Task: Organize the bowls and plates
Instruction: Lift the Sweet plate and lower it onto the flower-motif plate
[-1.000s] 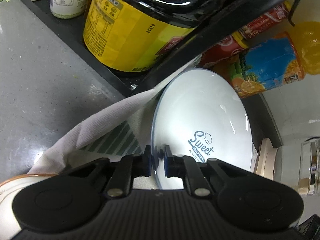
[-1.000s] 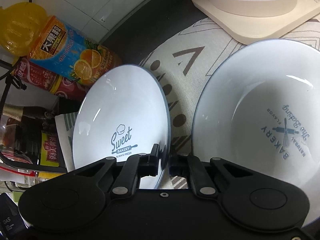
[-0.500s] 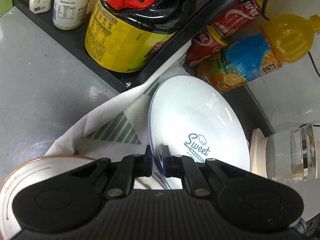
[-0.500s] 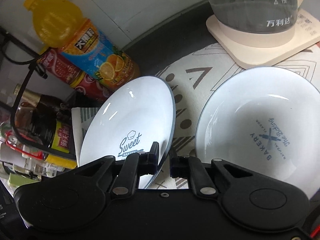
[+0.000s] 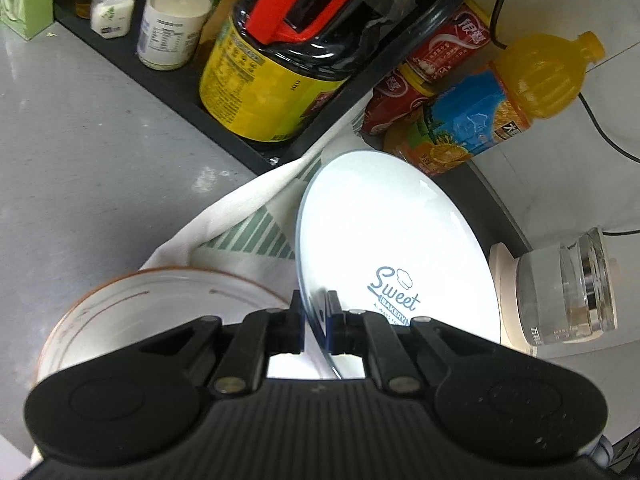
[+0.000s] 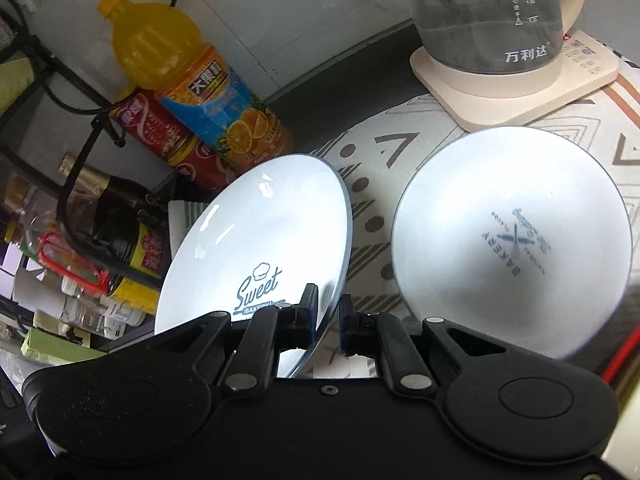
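A white "Sweet Bakery" plate [image 5: 384, 240] with a thin blue rim is held up off the patterned cloth, tilted. My left gripper [image 5: 314, 322] is shut on its near rim. My right gripper [image 6: 328, 318] is shut on the same plate [image 6: 260, 232] at its right rim. A white "Bakery" bowl [image 6: 512, 264] with a blue rim sits on the cloth [image 6: 368, 160] right of the plate. A white bowl with an orange-brown rim [image 5: 160, 312] lies below and left of my left gripper.
A black rack [image 5: 192, 92] holds a big yellow-labelled jug [image 5: 272, 76] and small jars. An orange juice bottle [image 6: 192, 80] and red cans [image 6: 160, 128] stand behind the plate. A glass kettle on a cream base [image 6: 500, 32] stands at the back right. Grey countertop [image 5: 80, 152] lies left.
Both grippers have lifted the "Sweet Bakery" plate up and back from the rack; more of the shelf, bottles and kettle shows, and the orange-rimmed bowl has come into the left wrist view.
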Demonstrator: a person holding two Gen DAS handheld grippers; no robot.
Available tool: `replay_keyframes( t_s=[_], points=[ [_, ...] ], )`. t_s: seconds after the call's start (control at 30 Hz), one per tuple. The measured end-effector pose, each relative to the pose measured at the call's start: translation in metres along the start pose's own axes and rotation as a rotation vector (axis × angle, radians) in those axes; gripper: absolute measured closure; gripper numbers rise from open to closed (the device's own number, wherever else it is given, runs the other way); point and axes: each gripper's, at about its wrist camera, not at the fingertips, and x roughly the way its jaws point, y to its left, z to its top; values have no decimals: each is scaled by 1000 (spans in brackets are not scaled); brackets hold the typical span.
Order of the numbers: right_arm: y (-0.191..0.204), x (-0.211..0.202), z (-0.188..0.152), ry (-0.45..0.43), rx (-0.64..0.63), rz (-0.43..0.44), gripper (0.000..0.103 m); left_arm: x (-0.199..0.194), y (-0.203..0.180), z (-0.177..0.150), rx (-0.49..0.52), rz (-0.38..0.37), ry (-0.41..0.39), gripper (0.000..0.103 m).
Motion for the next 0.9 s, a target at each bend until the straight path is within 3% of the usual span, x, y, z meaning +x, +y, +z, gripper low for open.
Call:
replay_keyframes(
  t_s=[0.9],
  points=[
    [6, -63, -81, -12, -57, 39, 94, -78, 56, -73, -35, -2, -53, 96]
  ],
)
